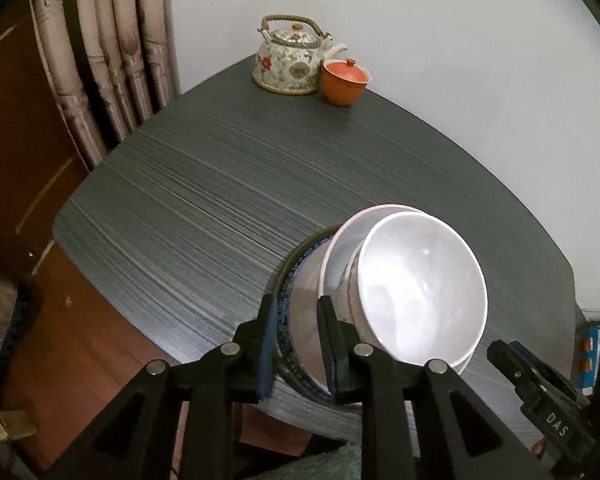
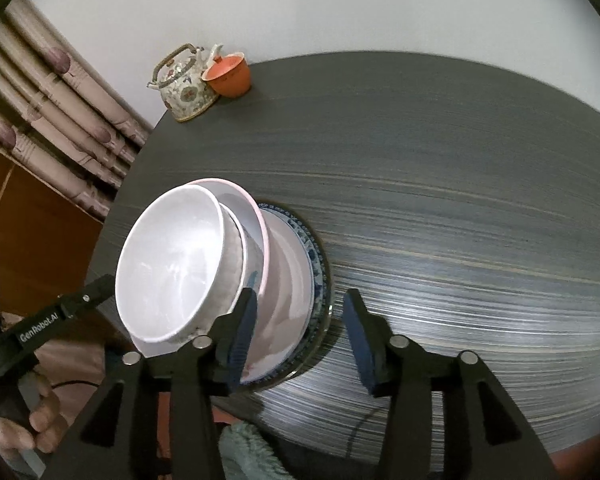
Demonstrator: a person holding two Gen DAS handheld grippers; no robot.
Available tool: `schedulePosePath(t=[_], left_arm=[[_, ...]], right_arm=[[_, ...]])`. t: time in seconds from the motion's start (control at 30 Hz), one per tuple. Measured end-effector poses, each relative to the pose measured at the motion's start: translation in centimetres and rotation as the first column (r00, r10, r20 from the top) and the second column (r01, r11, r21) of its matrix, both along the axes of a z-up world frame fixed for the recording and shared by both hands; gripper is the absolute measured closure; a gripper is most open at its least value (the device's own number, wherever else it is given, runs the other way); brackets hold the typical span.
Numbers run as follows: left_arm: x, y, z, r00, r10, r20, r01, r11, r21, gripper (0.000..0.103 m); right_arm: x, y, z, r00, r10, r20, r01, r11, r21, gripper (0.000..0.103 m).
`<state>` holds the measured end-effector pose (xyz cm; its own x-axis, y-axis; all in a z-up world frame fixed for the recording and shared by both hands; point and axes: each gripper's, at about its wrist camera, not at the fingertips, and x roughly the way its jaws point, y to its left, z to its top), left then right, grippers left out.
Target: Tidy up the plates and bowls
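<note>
A stack of dishes stands near the front edge of the dark grey table [image 1: 188, 200]. A white bowl [image 1: 420, 284] sits on top, inside a pink-rimmed bowl [image 1: 348, 236]. Both rest on a blue-patterned plate [image 1: 300, 296], which lies on a dark-rimmed plate. My left gripper [image 1: 298, 338] is open and straddles the near rim of the patterned plate, its pads clear of it. In the right wrist view the same white bowl [image 2: 172, 264] and patterned plate [image 2: 312, 248] appear. My right gripper [image 2: 300, 334] is open around the plate's other rim, not touching.
A flowered teapot [image 1: 292, 60] and an orange lidded cup [image 1: 345, 80] stand at the table's far edge by the white wall. Curtains [image 1: 100, 60] hang at the left above a wooden floor. A hand [image 2: 20, 420] holds the left gripper's handle. Teal fuzzy cloth [image 2: 248, 452] lies below the table edge.
</note>
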<state>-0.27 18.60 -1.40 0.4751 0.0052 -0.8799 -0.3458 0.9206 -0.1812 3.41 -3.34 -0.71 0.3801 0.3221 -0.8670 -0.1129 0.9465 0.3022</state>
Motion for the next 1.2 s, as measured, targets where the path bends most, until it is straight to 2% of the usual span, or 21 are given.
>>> schedulePosePath(t=[0.1, 0.37, 0.53, 0.7, 1.07, 1.2], left_arm=[[-0.9, -0.5, 0.5, 1.0, 0.002, 0.013, -0.002, 1.0, 0.03, 0.077], [-3.0, -3.0, 1.5, 0.998, -0.042, 0.052, 0.037, 0.993, 0.108, 0.072], [-3.9, -4.6, 1.8, 0.996, -0.065, 0.067, 0.057, 0.991, 0.119, 0.069], [-4.6, -5.7, 2.2, 0.993, -0.08, 0.088, 0.067, 0.987, 0.149, 0.051], [-5.9, -7.1, 2.8, 0.989, -0.099, 0.114, 0.078, 0.982, 0.172, 0.04], [-6.2, -7.3, 3.0, 0.988, -0.098, 0.123, 0.076, 0.981, 0.176, 0.038]], right_arm=[[-0.8, -0.2, 0.2, 1.0, 0.009, 0.022, -0.009, 1.0, -0.007, 0.05], [-2.9, -0.3, 0.2, 0.999, 0.04, 0.035, -0.04, 0.999, 0.005, 0.044], [-4.5, 0.2, 0.5, 0.995, 0.073, 0.067, -0.072, 0.997, -0.014, 0.035], [-6.0, 1.0, 0.7, 0.989, 0.114, 0.097, -0.111, 0.993, -0.042, 0.026], [-8.1, 2.2, 1.1, 0.974, 0.156, 0.163, -0.14, 0.984, -0.105, 0.003], [-8.5, 2.5, 1.3, 0.97, 0.167, 0.175, -0.149, 0.983, -0.11, 0.001]])
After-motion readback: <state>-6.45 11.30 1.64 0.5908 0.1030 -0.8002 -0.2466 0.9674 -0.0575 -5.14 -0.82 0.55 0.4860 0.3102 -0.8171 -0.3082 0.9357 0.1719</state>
